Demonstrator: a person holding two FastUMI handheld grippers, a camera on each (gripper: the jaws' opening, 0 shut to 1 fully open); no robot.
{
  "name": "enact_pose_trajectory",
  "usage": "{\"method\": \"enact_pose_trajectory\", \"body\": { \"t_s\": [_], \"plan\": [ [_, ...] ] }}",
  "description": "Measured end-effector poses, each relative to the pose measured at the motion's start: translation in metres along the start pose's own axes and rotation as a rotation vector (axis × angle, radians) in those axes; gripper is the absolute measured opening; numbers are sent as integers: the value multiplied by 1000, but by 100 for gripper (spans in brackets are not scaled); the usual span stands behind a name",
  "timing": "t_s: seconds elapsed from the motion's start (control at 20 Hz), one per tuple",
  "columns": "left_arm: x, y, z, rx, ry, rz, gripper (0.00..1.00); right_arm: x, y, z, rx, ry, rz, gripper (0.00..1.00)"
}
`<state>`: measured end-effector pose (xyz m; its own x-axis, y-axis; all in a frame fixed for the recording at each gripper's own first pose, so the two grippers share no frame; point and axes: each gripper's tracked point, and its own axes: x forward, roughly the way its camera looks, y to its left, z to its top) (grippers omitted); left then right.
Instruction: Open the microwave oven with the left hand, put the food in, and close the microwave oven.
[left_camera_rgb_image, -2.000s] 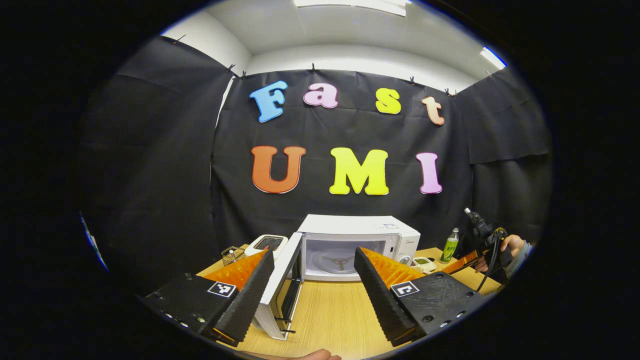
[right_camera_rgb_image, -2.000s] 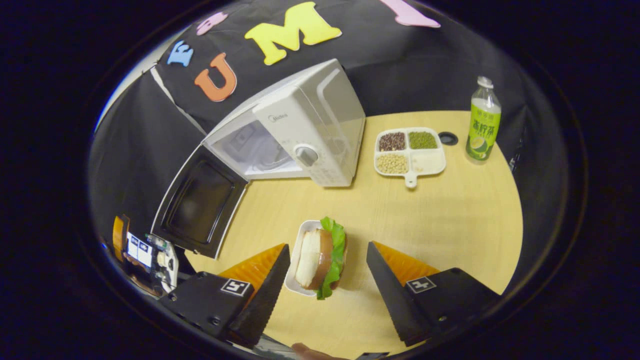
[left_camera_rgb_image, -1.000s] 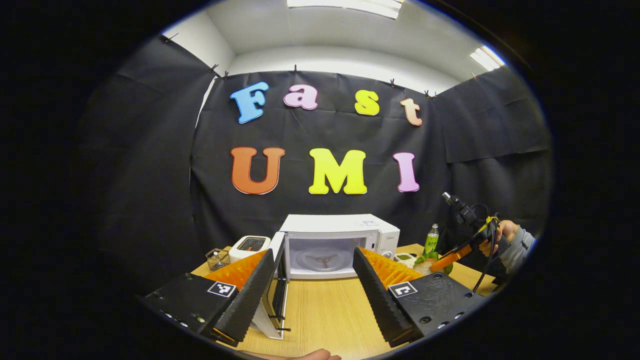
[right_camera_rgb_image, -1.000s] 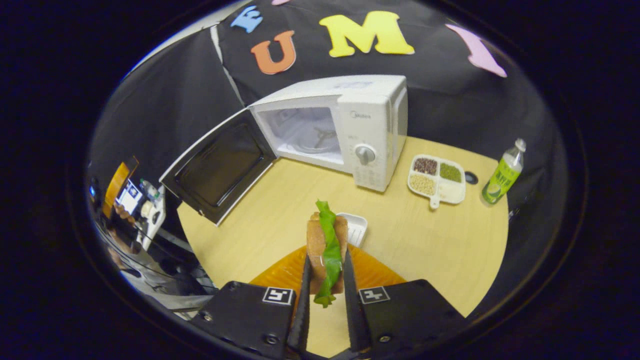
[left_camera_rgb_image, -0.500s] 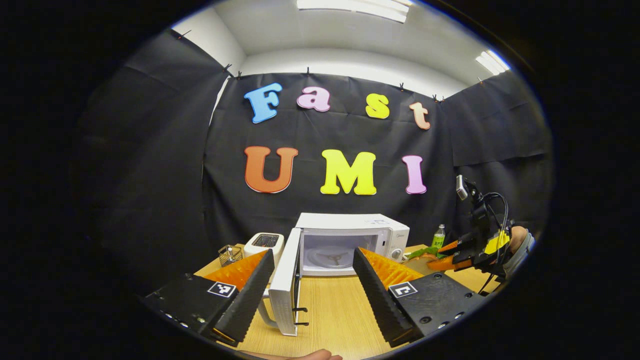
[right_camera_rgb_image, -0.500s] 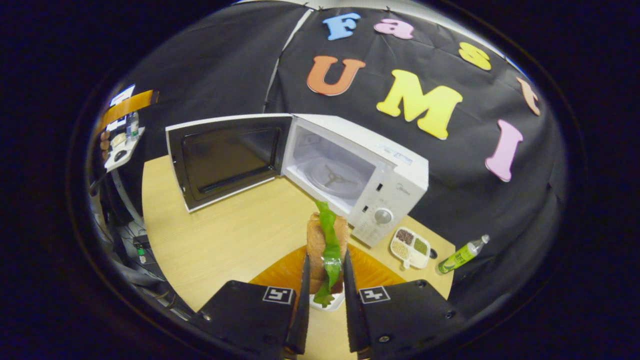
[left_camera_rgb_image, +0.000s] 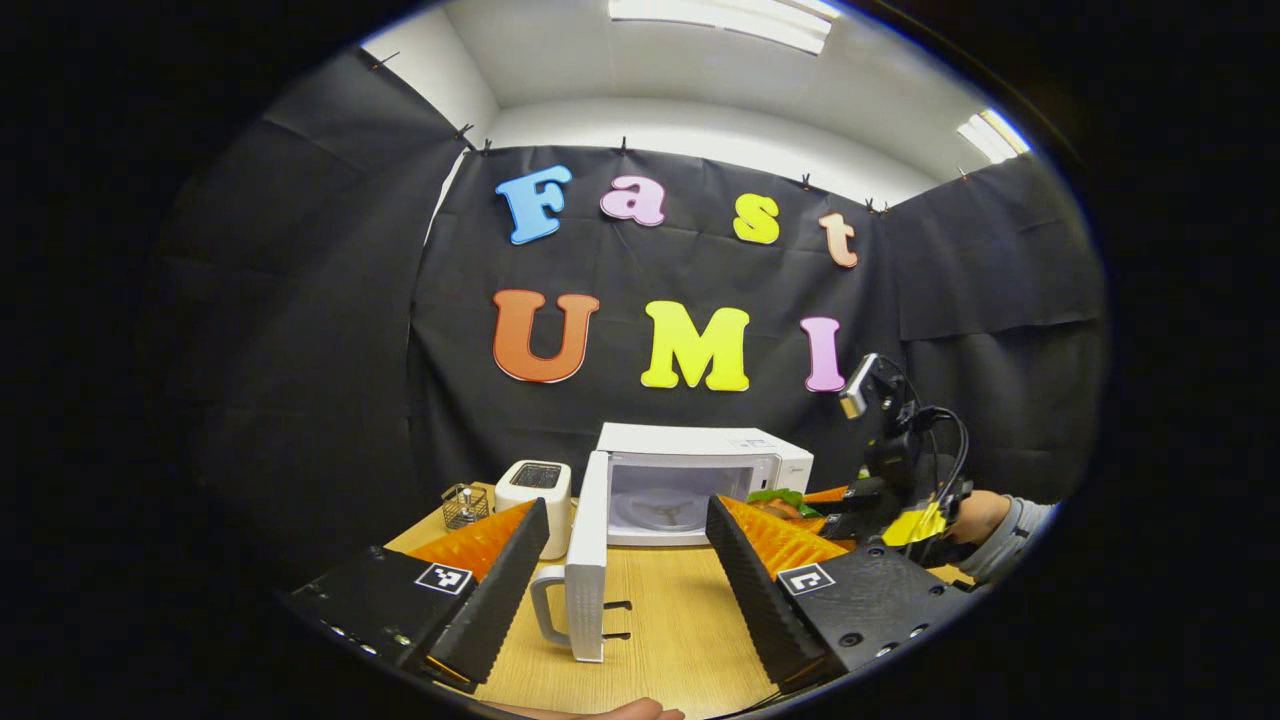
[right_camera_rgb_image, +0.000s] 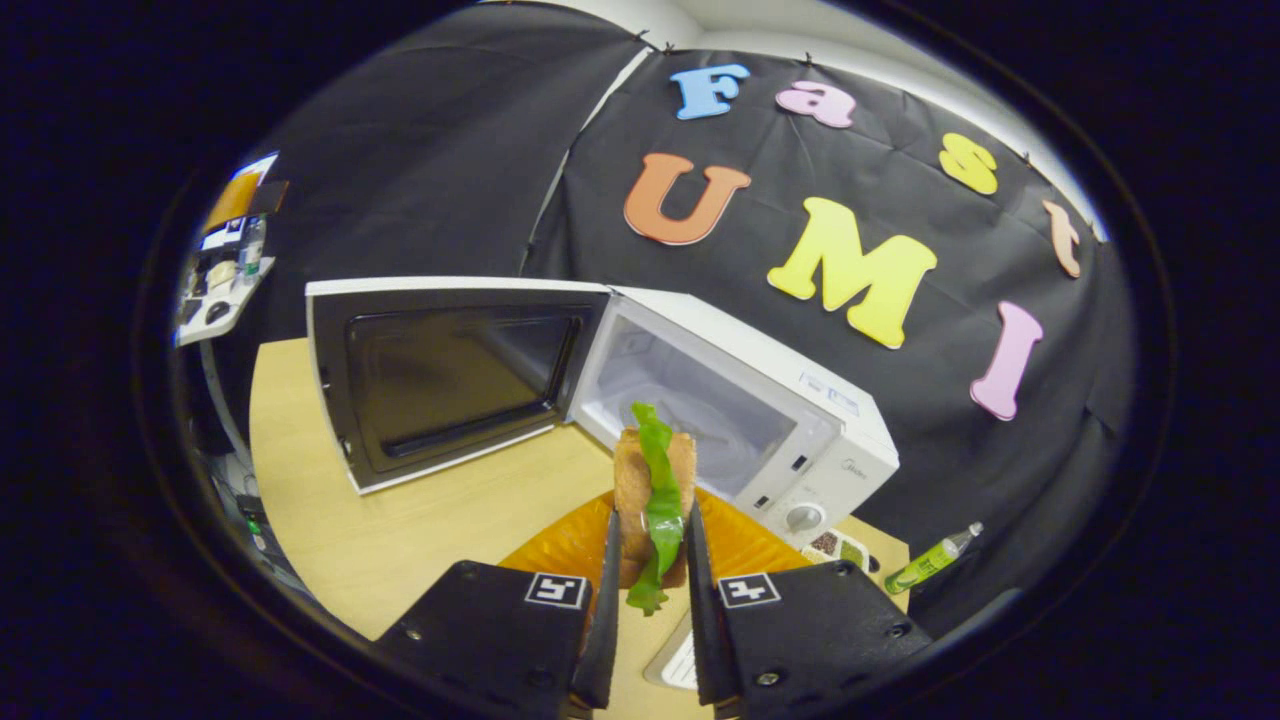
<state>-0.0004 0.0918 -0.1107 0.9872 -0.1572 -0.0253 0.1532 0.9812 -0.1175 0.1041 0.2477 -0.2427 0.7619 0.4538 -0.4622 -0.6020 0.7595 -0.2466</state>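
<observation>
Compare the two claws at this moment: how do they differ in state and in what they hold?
The right claw is shut on the sandwich, both fingers pressing its sides; the left claw is open and holds nothing.
The right claw holds the sandwich up in front of the microwave opening; the left claw hangs back over the table, near the open door.
Both point towards the microwave.

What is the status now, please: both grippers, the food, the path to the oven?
Left gripper open, empty. Right gripper shut on lettuce sandwich. White microwave oven door open, sandwich nearing cavity, path clear.
</observation>
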Motion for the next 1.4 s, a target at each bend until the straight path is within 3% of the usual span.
{"method": "enact_pose_trajectory", "body": {
  "t_s": [0.1,0.15,0.55,0.6,0.65,0.8,0.85,0.9,1.15,1.25,1.35,1.4],
  "plan": [
    [1,4,-5,12,4,3,89,21,8,2,61,-2,-4,35],
    [3,5,-6,19,6,8,95,31,10,2,97,-4,-2,35],
    [8,-2,-11,12,7,-4,95,106,-7,14,448,-54,-123,35],
    [10,-6,-13,13,13,-16,84,114,-9,16,498,-66,-141,29],
    [11,-9,-15,13,18,-26,95,121,-12,18,543,-80,-157,35],
    [19,-14,-24,16,34,-38,95,145,-21,26,690,-146,-221,37],
    [20,-18,-26,17,44,-41,83,154,-25,26,749,-168,-249,37],
    [22,-20,-27,18,48,-47,95,163,-30,27,803,-183,-275,37],
    [25,-19,-13,30,15,-34,95,212,-40,31,1146,-323,-339,37],
    [26,-20,-13,24,15,-35,95,240,-38,24,1271,-318,-338,37],
    [30,-14,-16,29,24,-14,95,268,-26,20,1426,-298,-279,37],
    [32,-7,-15,31,27,8,95,277,-19,13,1484,-275,-256,32]
  ]
}}
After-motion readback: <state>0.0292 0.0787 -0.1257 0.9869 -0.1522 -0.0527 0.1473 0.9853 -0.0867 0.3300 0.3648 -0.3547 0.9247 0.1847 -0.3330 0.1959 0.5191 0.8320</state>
